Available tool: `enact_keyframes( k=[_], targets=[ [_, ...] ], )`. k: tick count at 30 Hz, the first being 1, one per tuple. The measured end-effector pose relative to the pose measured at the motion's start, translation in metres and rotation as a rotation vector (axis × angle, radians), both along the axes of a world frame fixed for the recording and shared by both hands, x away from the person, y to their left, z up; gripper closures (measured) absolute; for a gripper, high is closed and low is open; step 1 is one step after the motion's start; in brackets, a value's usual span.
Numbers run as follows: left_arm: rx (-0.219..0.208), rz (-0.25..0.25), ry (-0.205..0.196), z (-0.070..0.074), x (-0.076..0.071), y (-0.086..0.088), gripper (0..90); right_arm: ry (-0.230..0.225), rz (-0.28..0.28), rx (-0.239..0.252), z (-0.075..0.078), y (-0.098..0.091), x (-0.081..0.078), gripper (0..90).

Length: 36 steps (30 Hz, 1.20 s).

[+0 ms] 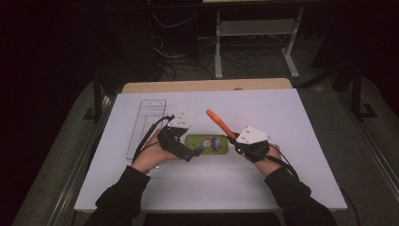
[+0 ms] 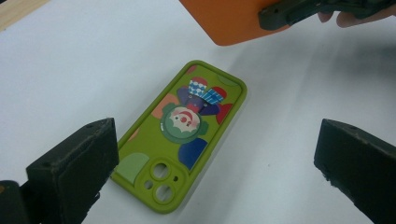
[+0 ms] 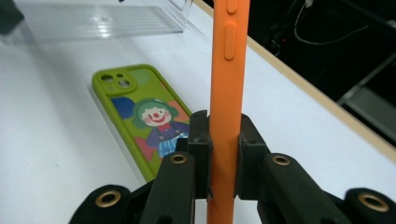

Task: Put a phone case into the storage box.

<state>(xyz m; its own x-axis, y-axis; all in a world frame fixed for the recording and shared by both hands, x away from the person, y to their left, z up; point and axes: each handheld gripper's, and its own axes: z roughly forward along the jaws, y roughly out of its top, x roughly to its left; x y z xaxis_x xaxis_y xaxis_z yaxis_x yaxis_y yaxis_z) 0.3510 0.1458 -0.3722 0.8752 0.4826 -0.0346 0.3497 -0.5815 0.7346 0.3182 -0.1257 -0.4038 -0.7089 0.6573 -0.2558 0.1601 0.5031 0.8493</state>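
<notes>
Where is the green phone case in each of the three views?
High view: green case lies flat at the centre of the table, between the two grippers.
Left gripper view: centre, camera holes nearest the lens.
Right gripper view: left of centre, behind the jaws.
Shared landmark: the orange case, held in the right gripper.

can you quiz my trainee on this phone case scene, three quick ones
1. True or false: the right tool is shut on the orange phone case.
2. Which thing lies flat between the two hands: A the green clown case, B the clear tray, C a cable?
3. Are the left tool jaws open or closed?

Key: 1 true. 2 A. 3 open, apart above the green clown case, not touching it.
</notes>
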Motion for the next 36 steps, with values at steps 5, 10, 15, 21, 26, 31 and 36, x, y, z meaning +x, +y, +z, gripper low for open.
enact_keyframes(
  k=[5, 10, 15, 21, 26, 31, 36],
  targets=[
    [0.004, 0.003, -0.006, 0.001, 0.001, 0.002, 0.0, 0.050, 0.000, 0.068, 0.001, -0.005, 0.005, 78.1],
    [-0.010, 0.011, -0.005, 0.002, 0.002, 0.003, 0.0, 0.134, -0.015, 0.151, -0.001, -0.009, 0.010, 78.2],
    [-0.009, 0.014, -0.003, 0.001, 0.002, 0.003, 0.0, 0.205, -0.025, 0.274, -0.001, -0.011, 0.012, 78.2],
    [-0.068, 0.043, -0.002, 0.003, 0.003, 0.002, 0.0, 0.284, -0.042, 0.382, -0.001, -0.015, 0.013, 78.2],
    [-0.118, 0.066, 0.000, 0.005, 0.004, 0.001, 0.0, 0.303, -0.067, 0.413, -0.002, -0.014, 0.013, 78.3],
    [-0.176, 0.086, 0.002, 0.007, 0.007, -0.002, 0.0, 0.303, -0.061, 0.417, -0.002, -0.011, 0.012, 78.3],
    [-0.217, 0.086, 0.006, 0.010, 0.012, -0.008, 0.0, 0.276, -0.052, 0.403, -0.001, -0.006, 0.009, 78.3]
  ],
)
